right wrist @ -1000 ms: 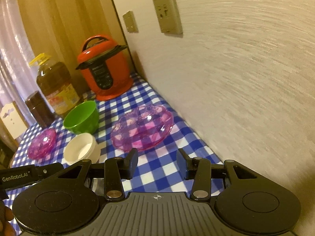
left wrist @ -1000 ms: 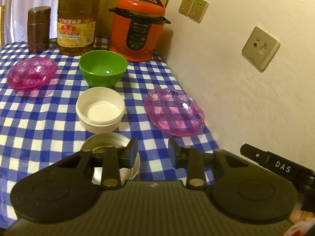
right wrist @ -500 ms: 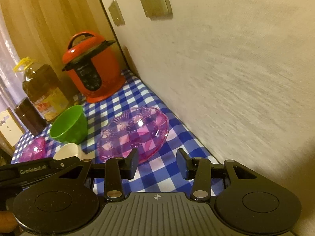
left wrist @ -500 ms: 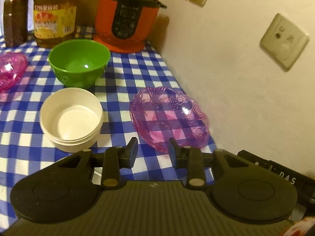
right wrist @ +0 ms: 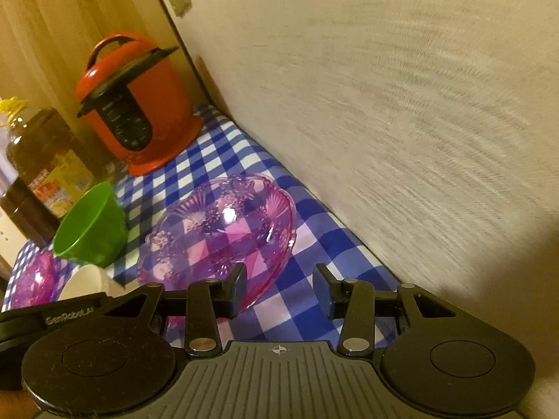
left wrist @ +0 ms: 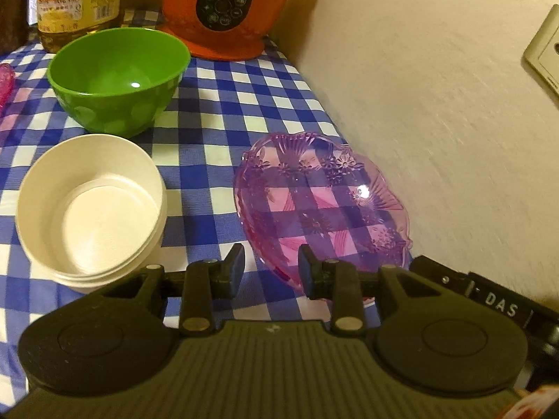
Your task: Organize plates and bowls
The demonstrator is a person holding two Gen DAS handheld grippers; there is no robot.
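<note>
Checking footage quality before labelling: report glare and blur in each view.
Left wrist view: warm dim light, glare spots on the pink glass plate and inside the green bowl, wall slightly smeared. Right wrist view: wall heavily motion-streaked, one highlight on the plate, fisheye bending throughout.

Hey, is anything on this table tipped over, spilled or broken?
Nothing stands out. The pink glass dish, white bowl and green bowl sit upright and empty on the checked cloth; no spills or visible cracks.

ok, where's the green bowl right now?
Left wrist view: the green bowl sits upper left on the checked cloth, just behind the white bowl, in front of the oil bottle and red cooker.
</note>
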